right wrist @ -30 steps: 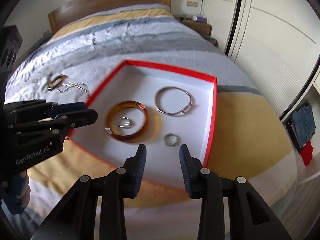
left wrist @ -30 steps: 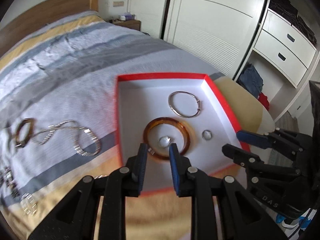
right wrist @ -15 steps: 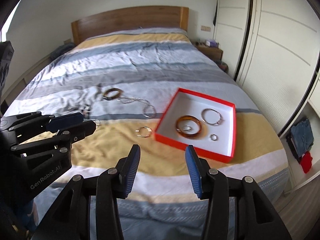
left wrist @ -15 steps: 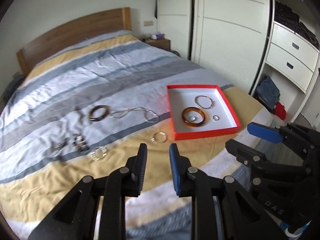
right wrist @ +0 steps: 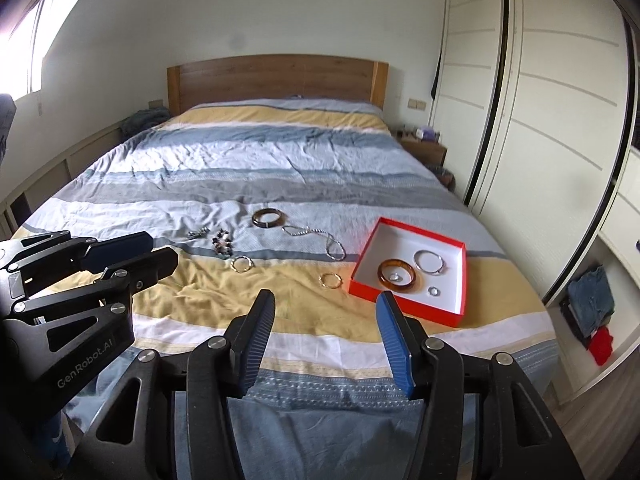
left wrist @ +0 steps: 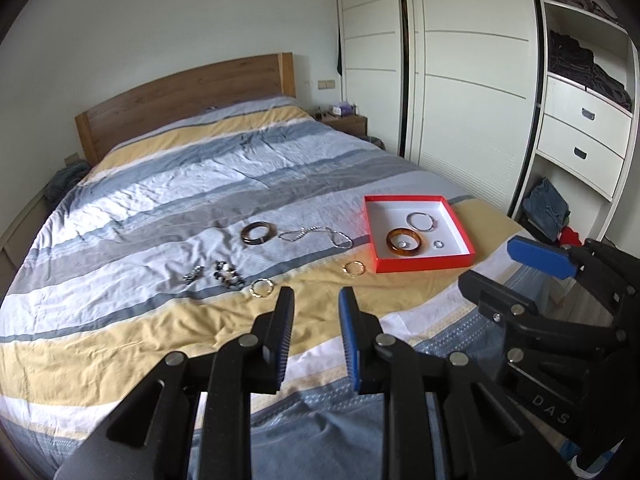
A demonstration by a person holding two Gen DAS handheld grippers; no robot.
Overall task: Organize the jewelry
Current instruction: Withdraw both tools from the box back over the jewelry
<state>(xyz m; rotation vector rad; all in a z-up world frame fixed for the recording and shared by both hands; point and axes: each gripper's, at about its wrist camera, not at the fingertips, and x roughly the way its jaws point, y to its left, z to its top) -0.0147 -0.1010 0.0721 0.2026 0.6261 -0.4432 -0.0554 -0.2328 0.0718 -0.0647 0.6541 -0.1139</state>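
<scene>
A red box point(left wrist: 424, 263) with a white inside lies near the bed's right foot corner. In it are an amber bangle point(left wrist: 404, 243), a silver hoop point(left wrist: 421, 222) and a small ring point(left wrist: 439, 244). On the cover to its left lie a dark bangle point(left wrist: 259, 233), a silver chain point(left wrist: 316, 236), two gold hoops point(left wrist: 354, 269) point(left wrist: 262, 288) and a bead cluster point(left wrist: 228, 272). My left gripper point(left wrist: 316, 294) hovers well back over the bed's foot, narrowly open and empty. My right gripper point(right wrist: 326, 298) is also held back from the box point(right wrist: 404, 308); its jaws are opening with nothing between them.
The striped bed point(right wrist: 280, 160) has a wooden headboard point(right wrist: 276, 76) at the far end. White sliding wardrobe doors point(right wrist: 540, 120) run along the right. A nightstand point(left wrist: 348, 122) stands by the headboard, and clothes point(left wrist: 548, 208) lie on the floor under open shelves.
Both grippers have pulled back and up from just over the box, so the whole bed now shows. The right jaws have spread wider; the left gap is unchanged.
</scene>
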